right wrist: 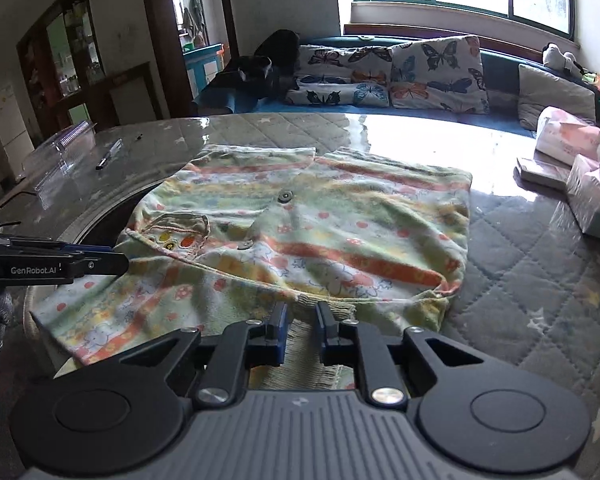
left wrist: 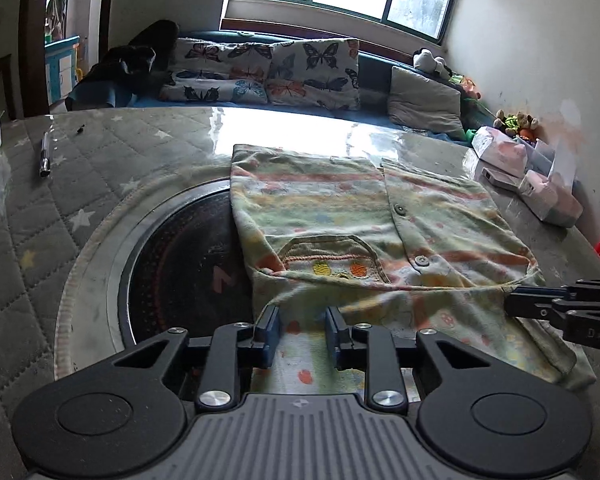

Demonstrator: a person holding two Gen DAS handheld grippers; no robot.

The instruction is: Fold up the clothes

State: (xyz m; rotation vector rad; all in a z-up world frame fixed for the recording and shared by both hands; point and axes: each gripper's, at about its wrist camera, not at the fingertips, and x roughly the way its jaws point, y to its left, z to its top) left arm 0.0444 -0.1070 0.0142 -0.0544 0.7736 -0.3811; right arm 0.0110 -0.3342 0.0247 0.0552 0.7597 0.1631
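A small green, striped child's shirt (left wrist: 364,216) with buttons and a chest pocket lies flat on the table, also in the right wrist view (right wrist: 308,216). Its upper part is folded down over the lower part, leaving a curved folded edge across the near side. My left gripper (left wrist: 302,314) is open, its blue-padded fingers just over the shirt's near edge at the left. My right gripper (right wrist: 300,310) is open over the near edge at the right, by the ribbed cuff (right wrist: 324,312). Each gripper shows in the other's view, the right one (left wrist: 512,300) and the left one (right wrist: 120,262).
The table has a quilted grey star cover (left wrist: 40,240) under clear plastic and a round black hotplate (left wrist: 180,260) partly under the shirt. A pen (left wrist: 45,154) lies far left. Pink tissue packs (left wrist: 548,196) stand at the right. A sofa with butterfly cushions (left wrist: 312,72) is behind.
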